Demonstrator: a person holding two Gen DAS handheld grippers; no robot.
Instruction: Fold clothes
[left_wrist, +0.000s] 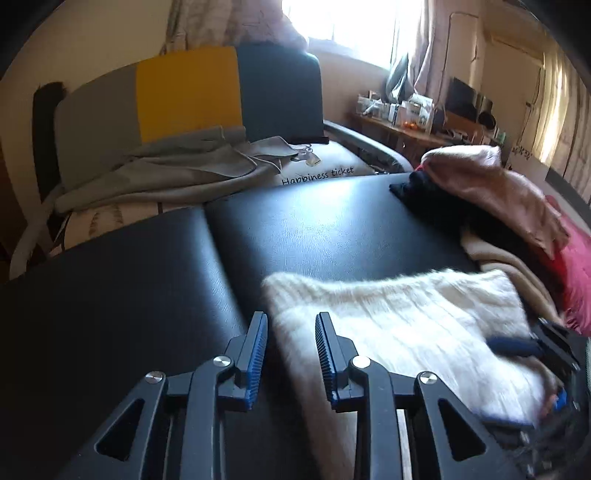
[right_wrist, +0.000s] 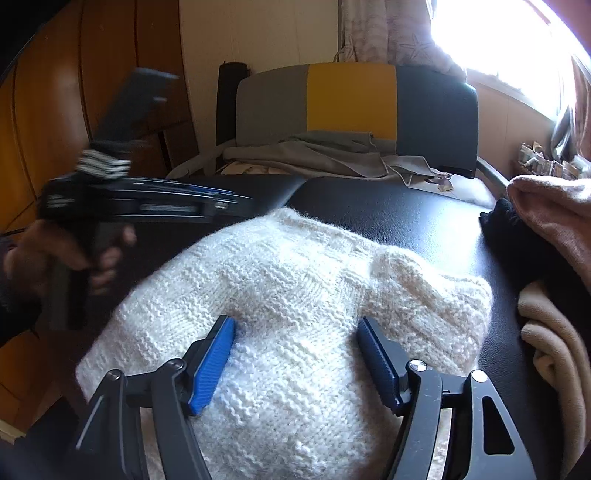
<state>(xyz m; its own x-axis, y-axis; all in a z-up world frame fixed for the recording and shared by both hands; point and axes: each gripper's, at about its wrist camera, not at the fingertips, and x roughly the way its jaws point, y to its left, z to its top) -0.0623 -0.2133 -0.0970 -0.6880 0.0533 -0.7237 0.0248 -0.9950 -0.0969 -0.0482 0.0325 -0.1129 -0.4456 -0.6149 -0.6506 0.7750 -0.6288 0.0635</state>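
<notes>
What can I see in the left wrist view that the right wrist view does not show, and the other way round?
Only the left wrist view: a cluttered desk by the window and a red garment.

Only the right wrist view: the hand holding the left gripper.

Both: the white knitted sweater on the black padded table, the pink garment, the right gripper.

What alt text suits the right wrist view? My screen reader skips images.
A fluffy white knitted sweater lies on a black padded table, with the right gripper open above it, blue pads apart. A hand holds the blurred left gripper at left; a pile of pink and beige clothes lies at right.
</notes>
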